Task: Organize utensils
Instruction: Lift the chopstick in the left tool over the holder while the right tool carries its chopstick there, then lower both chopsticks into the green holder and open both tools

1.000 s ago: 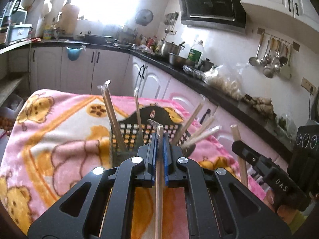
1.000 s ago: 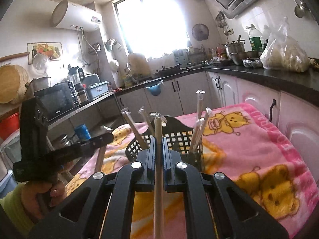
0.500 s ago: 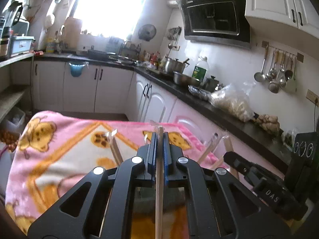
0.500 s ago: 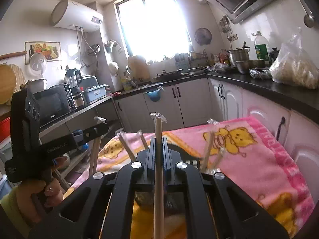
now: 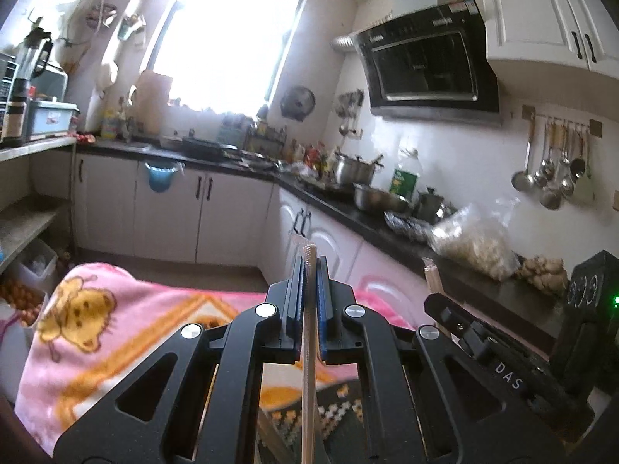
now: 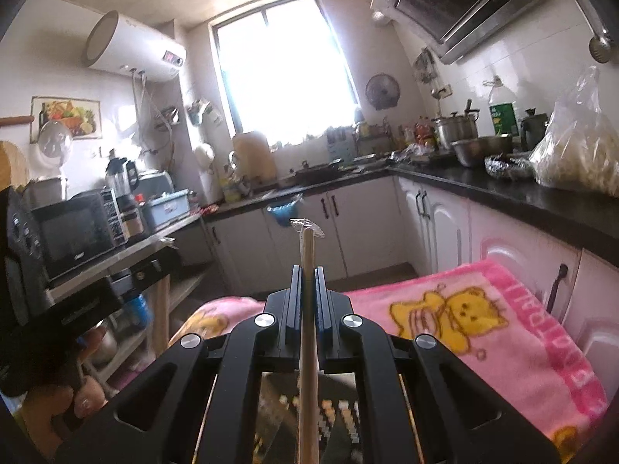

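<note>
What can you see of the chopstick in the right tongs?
The chopstick is a thin, pale, wood-looking stick in a clear wrapper that crumples past its tip. The right tongs are shut on it, blue pads pressing both sides. It runs along the tongs' midline, its tip sticking out beyond the fingers and its other end leaving the frame at the bottom. It hangs above the pink blanket, touching nothing else visible.

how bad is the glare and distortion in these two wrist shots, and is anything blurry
Left wrist view: the window is blown out to white, the counter edge bows from the fisheye, and the pink blanket near the bottom smears softly. Right wrist view: the window is blown out too, washing haze over the wall; the chopstick in the hand-held gripper stays fairly sharp.
</note>
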